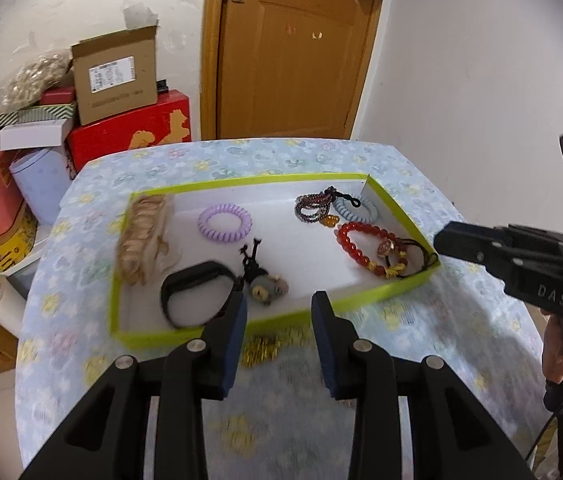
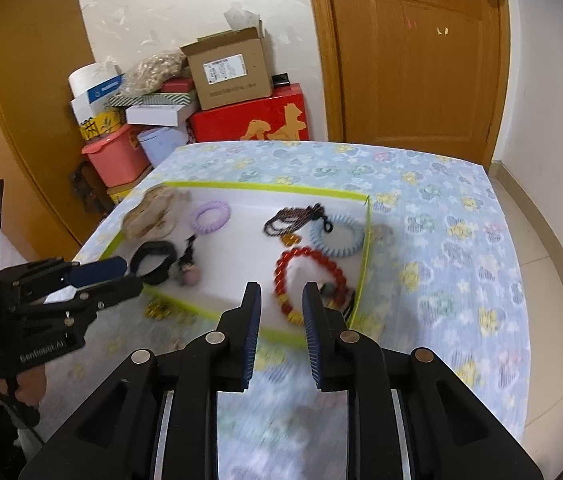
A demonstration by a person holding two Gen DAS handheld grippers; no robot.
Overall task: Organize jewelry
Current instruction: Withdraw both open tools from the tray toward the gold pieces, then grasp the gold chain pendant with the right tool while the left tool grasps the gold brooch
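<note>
Green-rimmed tray (image 1: 241,182) holds red bead bracelet (image 1: 365,246) and purple coil (image 1: 224,221); both claws spread, empty

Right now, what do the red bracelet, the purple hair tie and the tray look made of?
Red bracelet: glossy round beads, glass or polished stone, with gold-coloured charms.
Purple hair tie: matte coiled plastic, by its spiral ridges.
Tray: thin card, it seems, white inside with lime-green edges.
</note>
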